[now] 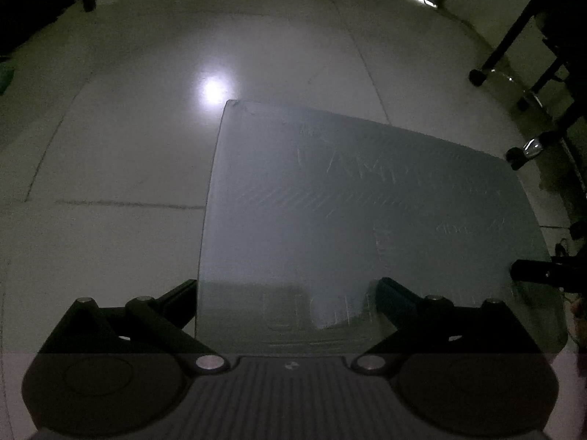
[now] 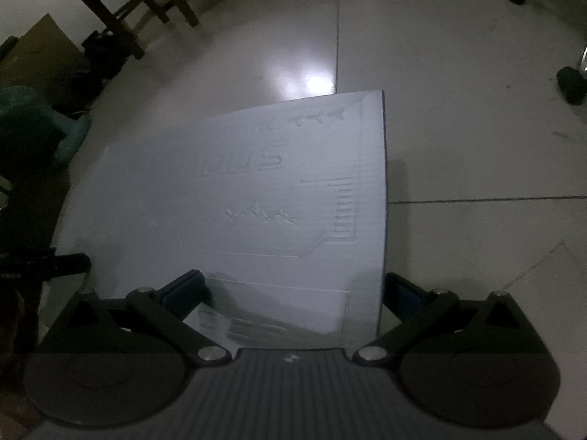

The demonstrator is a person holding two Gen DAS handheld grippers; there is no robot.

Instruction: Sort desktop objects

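Note:
A large flat pale blue-grey box (image 1: 359, 205) with embossed lettering fills the middle of the left wrist view. It also shows in the right wrist view (image 2: 256, 198). It is held above a tiled floor. My left gripper (image 1: 286, 293) has its jaws wide around the box's near left edge, one finger each side. My right gripper (image 2: 293, 289) has its jaws wide around the box's near right edge, blue pads (image 2: 187, 289) against it. A dark bar, perhaps the other gripper, shows at the box's far side in each view (image 1: 539, 271).
Glossy tiled floor (image 1: 128, 146) lies below, with a light reflection. Chair legs with castors (image 1: 513, 84) stand at right in the left wrist view. Wooden furniture legs (image 2: 157, 0) and a green bundle (image 2: 33, 124) lie at left in the right wrist view.

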